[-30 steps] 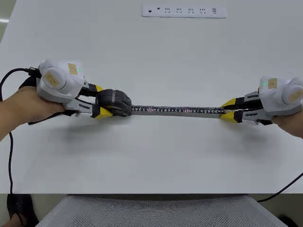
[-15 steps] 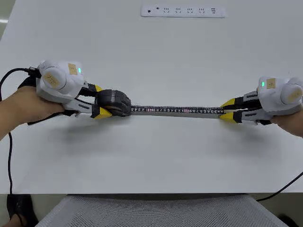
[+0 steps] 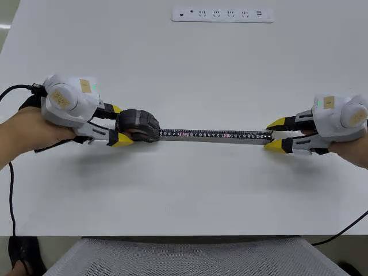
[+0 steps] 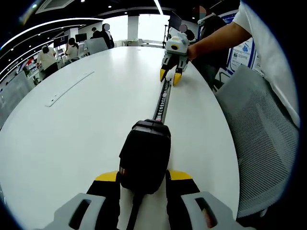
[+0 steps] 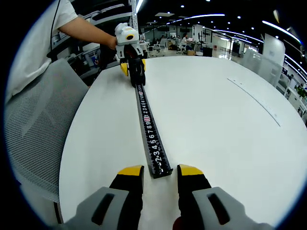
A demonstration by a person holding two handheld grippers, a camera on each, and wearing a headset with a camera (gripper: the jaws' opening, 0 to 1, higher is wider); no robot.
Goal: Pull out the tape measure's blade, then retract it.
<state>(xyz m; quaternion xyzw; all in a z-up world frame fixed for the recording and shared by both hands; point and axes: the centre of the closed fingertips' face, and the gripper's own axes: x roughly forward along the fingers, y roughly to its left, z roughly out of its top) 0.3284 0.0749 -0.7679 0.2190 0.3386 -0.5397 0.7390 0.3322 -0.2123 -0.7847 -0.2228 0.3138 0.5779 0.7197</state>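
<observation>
The black tape measure [image 3: 139, 124] rests on the white table [image 3: 190, 190], and my left gripper [image 3: 121, 124] is shut on its case. In the left gripper view the case [image 4: 145, 154] sits between the yellow fingertips [image 4: 106, 176]. The blade [image 3: 215, 134] lies flat, stretched out to the right. My right gripper [image 3: 272, 134] stands open at the blade's end. In the right gripper view the blade's hook [image 5: 161, 171] lies between the spread yellow fingertips [image 5: 191, 170], touching neither. The right gripper [image 4: 173, 53] also appears far along the blade in the left gripper view.
A white power strip [image 3: 222, 14] lies at the table's far edge. A black cable [image 3: 10, 184] hangs off the left side. A grey mesh chair [image 3: 190, 256] stands at the near edge. People sit in the background of the left gripper view.
The right gripper's jaws have spread apart and let go of the blade's end. The left gripper and tape case have stayed put.
</observation>
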